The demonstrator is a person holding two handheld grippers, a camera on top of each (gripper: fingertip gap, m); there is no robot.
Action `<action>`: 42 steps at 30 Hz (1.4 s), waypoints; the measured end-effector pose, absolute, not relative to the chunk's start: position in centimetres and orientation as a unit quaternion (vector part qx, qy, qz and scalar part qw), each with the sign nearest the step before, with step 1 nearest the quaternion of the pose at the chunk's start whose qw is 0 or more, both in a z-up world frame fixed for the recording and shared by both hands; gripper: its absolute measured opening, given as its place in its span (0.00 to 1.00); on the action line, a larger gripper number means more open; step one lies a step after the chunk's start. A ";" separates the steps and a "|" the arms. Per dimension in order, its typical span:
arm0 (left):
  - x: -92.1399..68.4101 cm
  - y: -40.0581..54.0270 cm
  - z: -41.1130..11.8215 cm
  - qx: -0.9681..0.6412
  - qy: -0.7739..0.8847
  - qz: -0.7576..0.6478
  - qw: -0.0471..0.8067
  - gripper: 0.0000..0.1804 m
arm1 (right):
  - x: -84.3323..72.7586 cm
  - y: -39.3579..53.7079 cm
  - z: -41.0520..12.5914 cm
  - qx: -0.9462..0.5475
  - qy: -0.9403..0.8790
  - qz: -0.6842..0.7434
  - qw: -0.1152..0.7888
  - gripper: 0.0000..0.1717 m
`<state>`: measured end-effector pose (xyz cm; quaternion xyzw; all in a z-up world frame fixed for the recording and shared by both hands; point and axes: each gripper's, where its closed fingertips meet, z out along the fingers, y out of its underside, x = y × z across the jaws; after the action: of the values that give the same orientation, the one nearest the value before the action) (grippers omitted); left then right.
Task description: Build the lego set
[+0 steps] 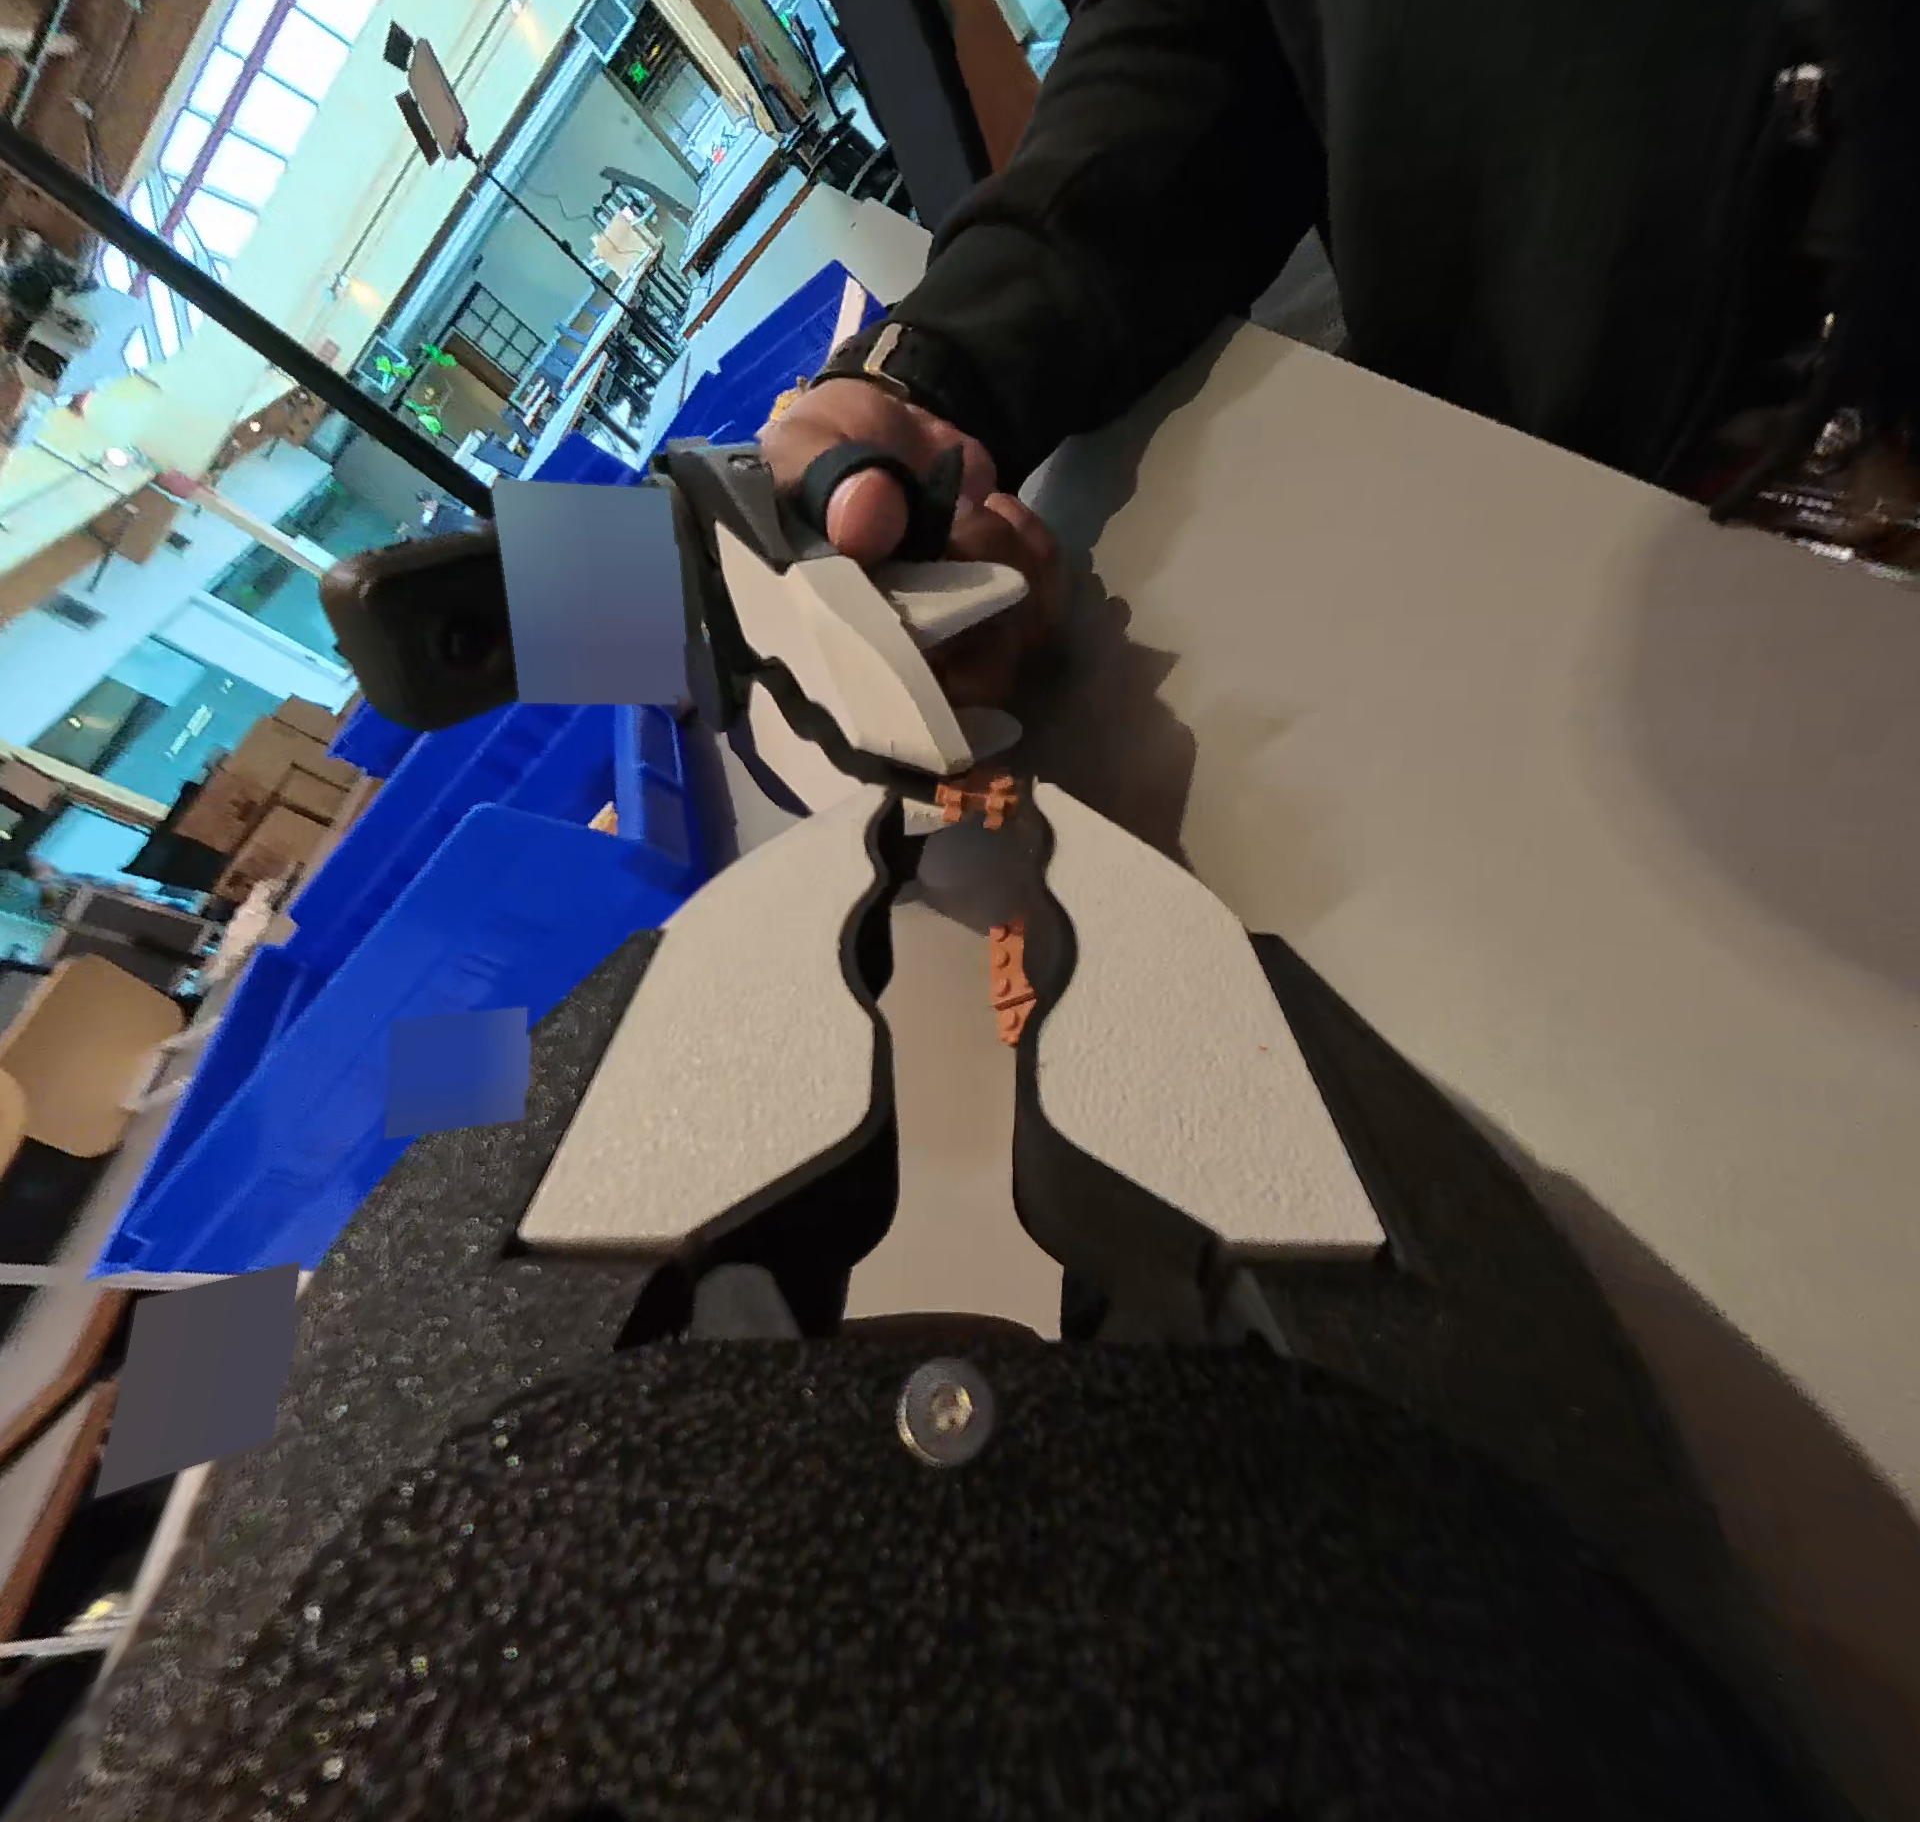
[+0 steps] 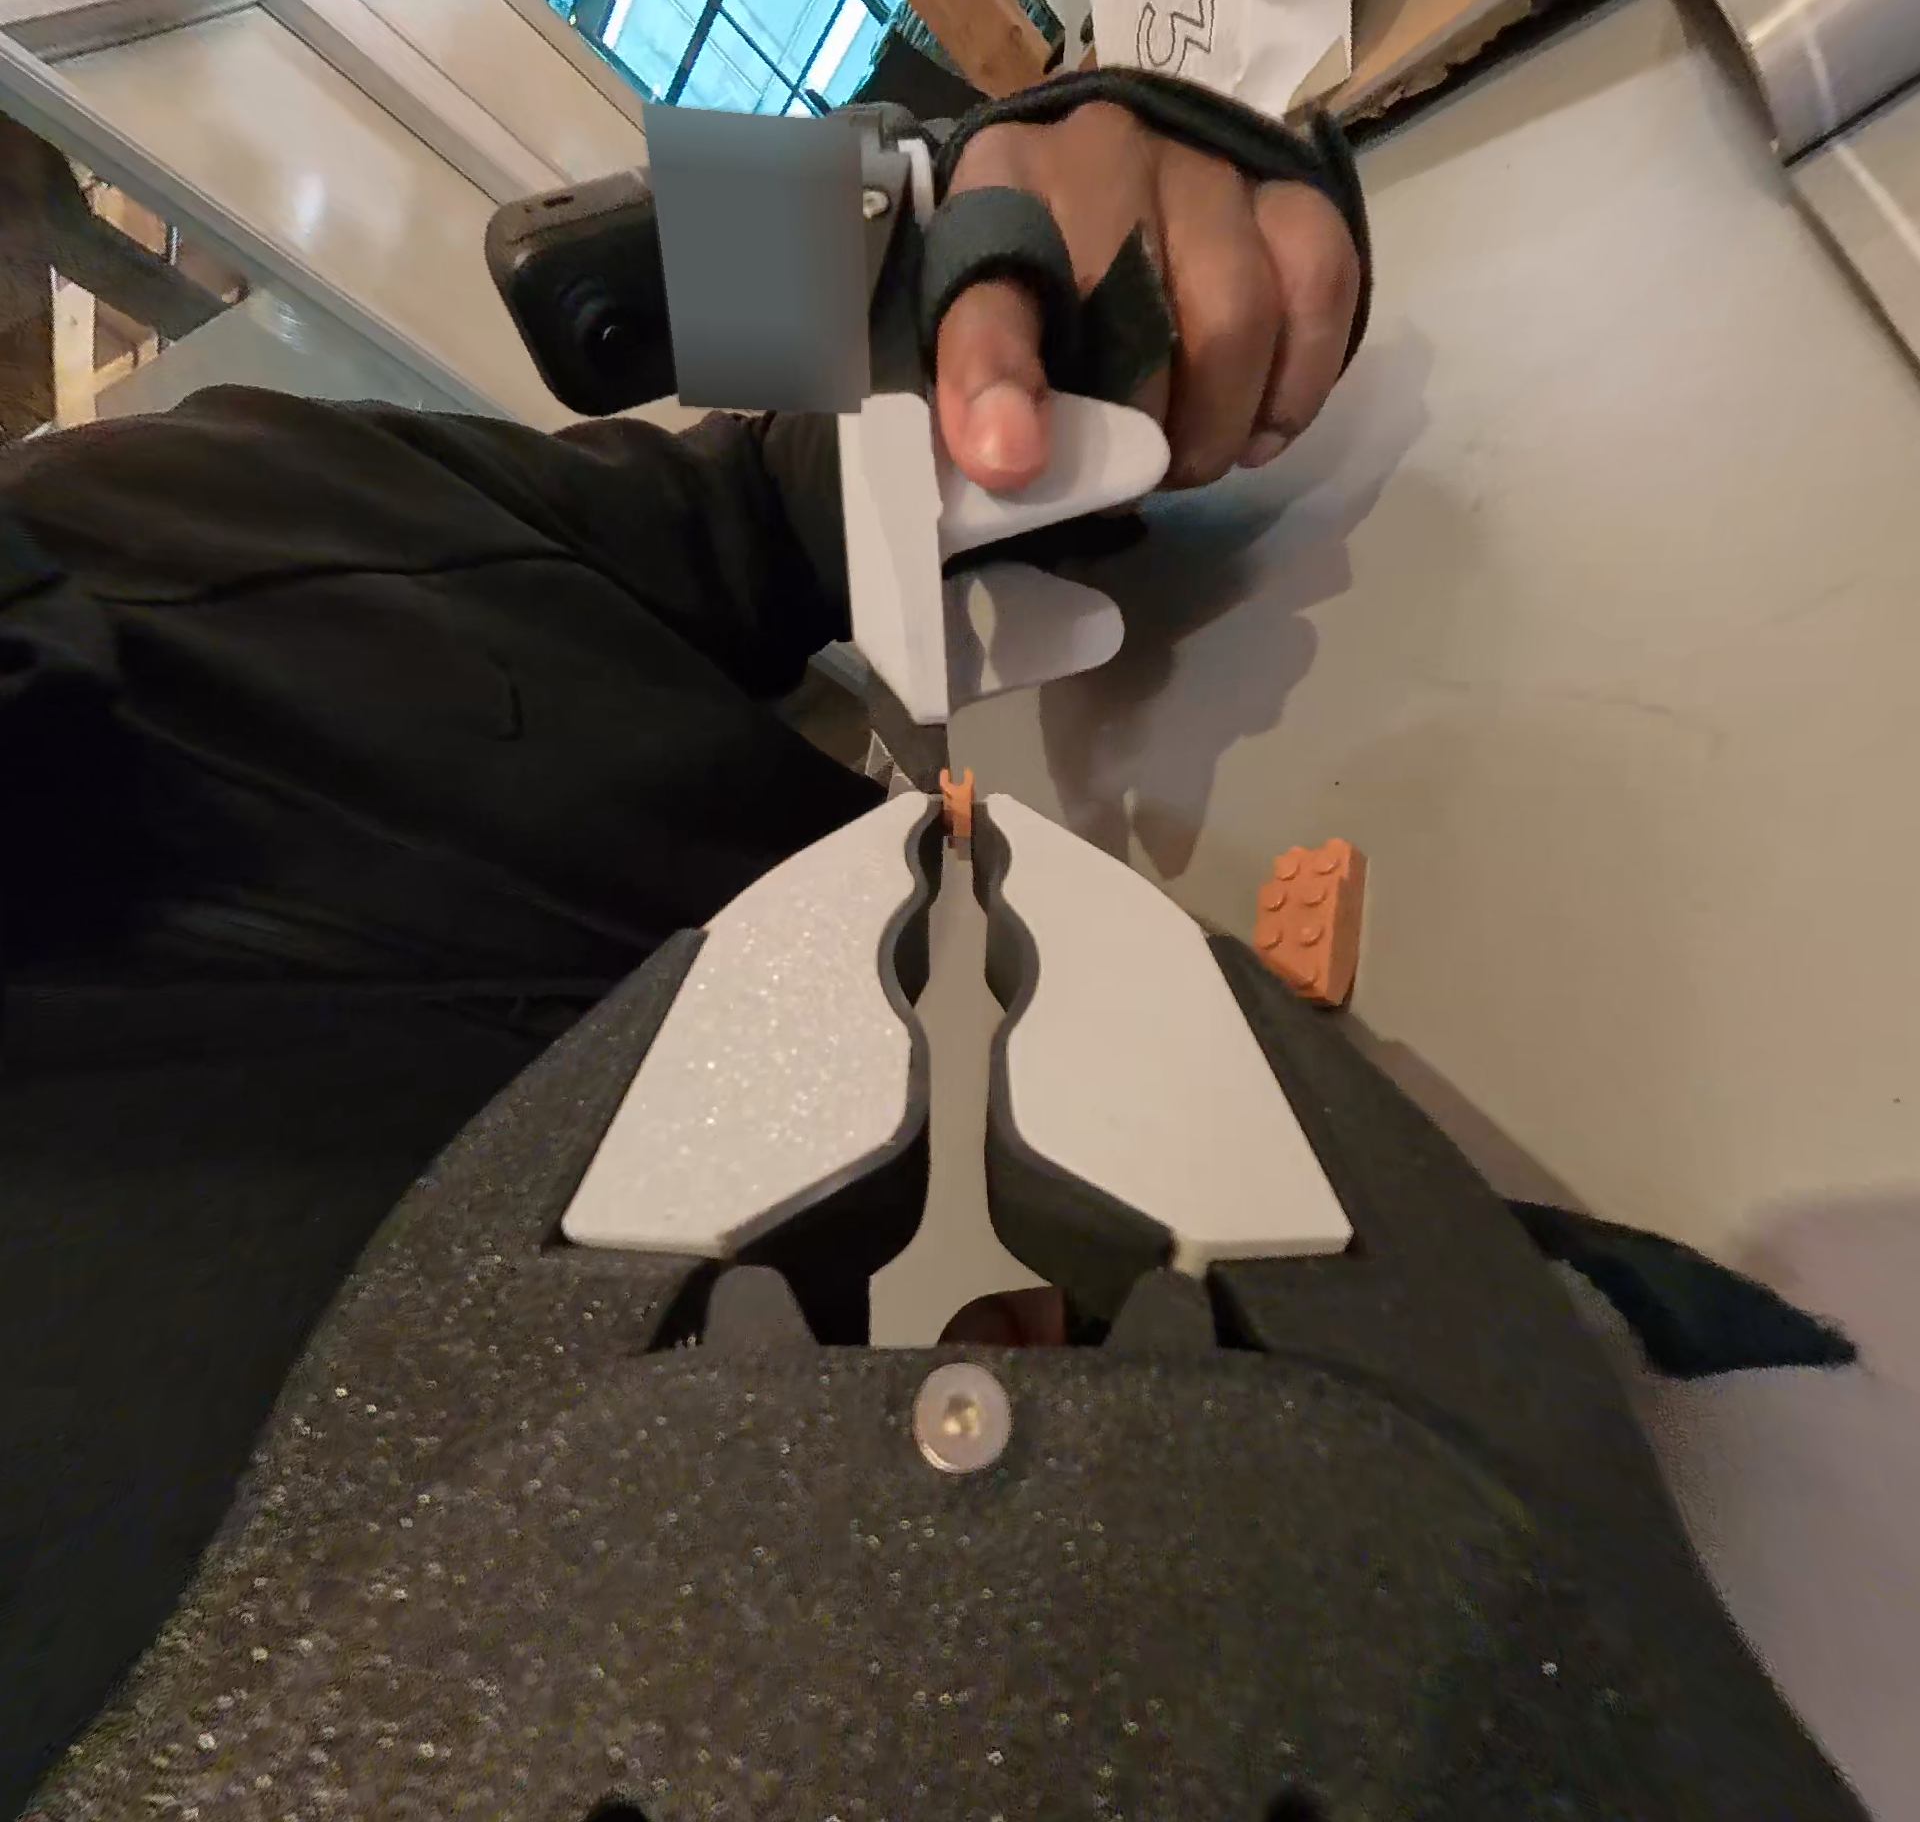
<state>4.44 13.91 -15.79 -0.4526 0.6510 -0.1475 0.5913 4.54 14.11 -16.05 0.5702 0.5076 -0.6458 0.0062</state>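
Note:
My right gripper [image 2: 957,822] is shut on a small orange clip piece [image 2: 957,804], pinched at its fingertips. The same piece shows in the left wrist view [image 1: 979,802], held out by the right gripper [image 1: 914,764], which comes in from the upper left. My left gripper [image 1: 964,804] is open, its tips on either side of the piece with room beside it. In the right wrist view the left gripper [image 2: 935,712] hangs just above the piece. An orange studded brick [image 2: 1311,920] lies on the white table [image 2: 1610,733]; the left wrist view shows it between my fingers [image 1: 1013,983].
Blue bins [image 1: 416,941] line the table's far side in the left wrist view. A person in a black sleeve [image 1: 1195,162] holds both grippers. A cardboard box edge [image 2: 1455,37] and a metal container [image 2: 1829,37] stand at the table's far end. Less than 4 cm separates the two grippers' tips. The right tips stand about 6 cm off the orange studded brick [image 2: 1311,920].

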 end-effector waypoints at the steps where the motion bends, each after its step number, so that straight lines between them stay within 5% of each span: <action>1: 4.4 13.9 -15.8 -0.446 0.658 -0.140 0.590 0.11 | 4.6 14.1 -16.1 0.570 0.508 -0.645 0.009 0.03; 22: 5.2 13.3 -16.8 -0.425 0.691 -0.135 0.568 0.06 | 4.6 13.3 -16.3 0.561 0.523 -0.641 0.019 0.03; 31: 2.7 15.8 -17.7 -0.565 0.605 -0.200 0.524 0.06 | 5.0 18.5 -19.7 0.612 0.627 -0.446 -0.183 0.18; 42: 1.4 16.8 -20.1 -0.628 0.602 -0.171 0.463 0.06 | 4.7 17.8 -22.5 0.606 0.696 -0.316 -0.219 0.24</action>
<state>1.39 16.79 -20.08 -0.6277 0.6017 -0.1712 0.4633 4.66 17.78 -22.54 0.6063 0.6958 -0.3164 -0.2193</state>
